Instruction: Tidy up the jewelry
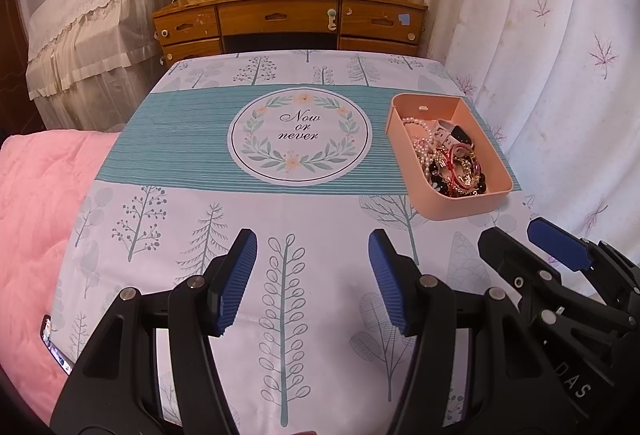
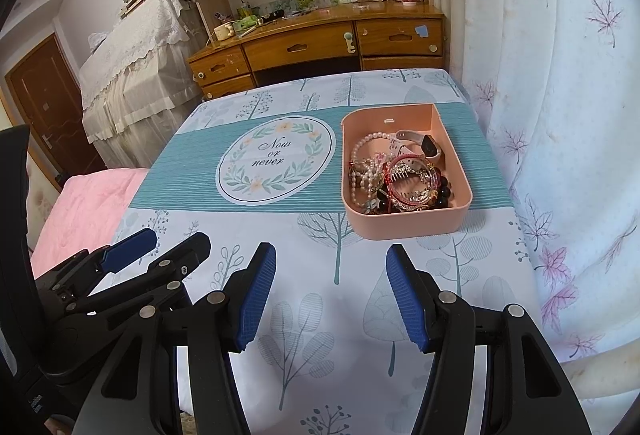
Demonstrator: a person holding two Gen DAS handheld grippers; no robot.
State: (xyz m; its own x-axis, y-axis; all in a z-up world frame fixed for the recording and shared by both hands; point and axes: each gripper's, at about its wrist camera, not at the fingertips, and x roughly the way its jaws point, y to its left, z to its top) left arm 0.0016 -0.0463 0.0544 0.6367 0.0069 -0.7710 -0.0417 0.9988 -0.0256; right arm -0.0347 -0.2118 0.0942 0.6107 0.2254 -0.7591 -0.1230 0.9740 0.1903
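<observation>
Two tools hover over a bench covered in a smooth printed cloth, white with pale tree and leaf drawings and a ribbed teal band carrying a round wreath emblem lettered "Now or never". Each tool has black hinged arms tipped with ridged blue pads; the left tool stands wide with nothing between its pads, and the right tool likewise stands wide and empty. Ahead of the right tool and slightly to its right, well apart from the pads, sits a salmon-pink plastic tray, rectangular with rounded corners and matte walls; from the left tool it lies ahead and off to the right. Inside it the jewelry is heaped in a tangle at the near end: strings of small white pearls, glossy black beads, thin red bangles and gold-toned pieces, with a white-strapped watch lying toward the far side. Left of the left tool a quilted pink blanket lies beside the bench, and to the right of both tools hangs a white curtain printed with purple leaves
</observation>
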